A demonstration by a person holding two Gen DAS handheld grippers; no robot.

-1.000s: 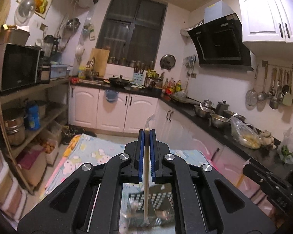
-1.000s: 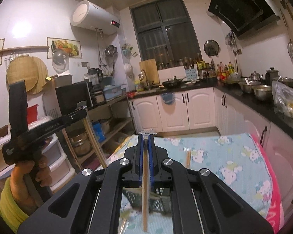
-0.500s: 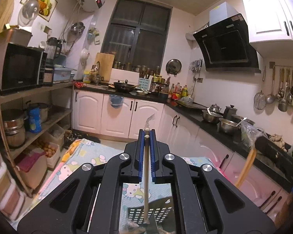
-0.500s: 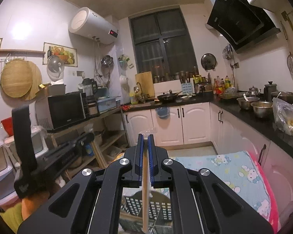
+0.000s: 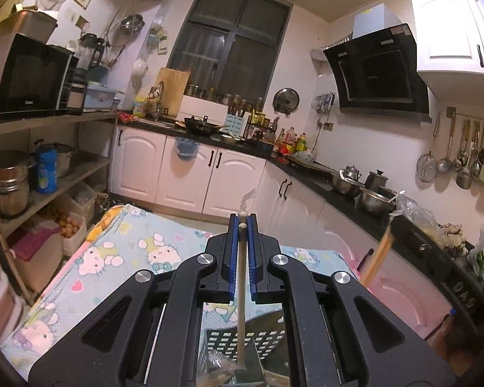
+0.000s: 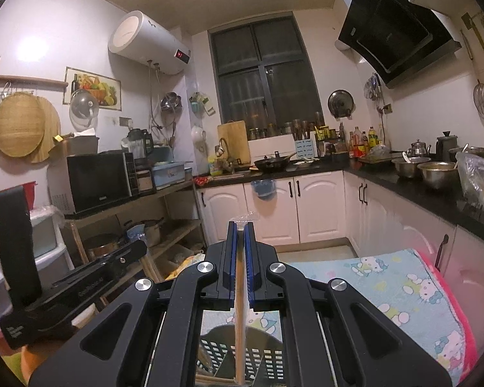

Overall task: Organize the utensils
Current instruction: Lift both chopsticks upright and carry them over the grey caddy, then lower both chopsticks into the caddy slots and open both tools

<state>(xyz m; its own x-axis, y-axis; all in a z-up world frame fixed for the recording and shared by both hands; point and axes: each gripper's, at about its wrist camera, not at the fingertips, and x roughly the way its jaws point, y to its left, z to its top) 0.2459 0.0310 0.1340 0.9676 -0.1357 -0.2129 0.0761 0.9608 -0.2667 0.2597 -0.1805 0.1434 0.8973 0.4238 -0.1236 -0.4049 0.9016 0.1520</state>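
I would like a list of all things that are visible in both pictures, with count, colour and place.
Chopstick: two, pale wood, one upright in each gripper.
Basket: one, dark slotted, below the grippers.
Cloth: one, light blue with cartoon cats, on the table.
Microwave: one, black, on left shelf.
Wok: one, black, on the far counter.
Range hood: one, black, right wall.
Left gripper: black, blue pads, shut.
Right gripper: black, blue pads, shut.

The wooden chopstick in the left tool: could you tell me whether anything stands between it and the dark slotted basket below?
Nothing visible does: the wooden chopstick hangs upright straight above the dark slotted basket.
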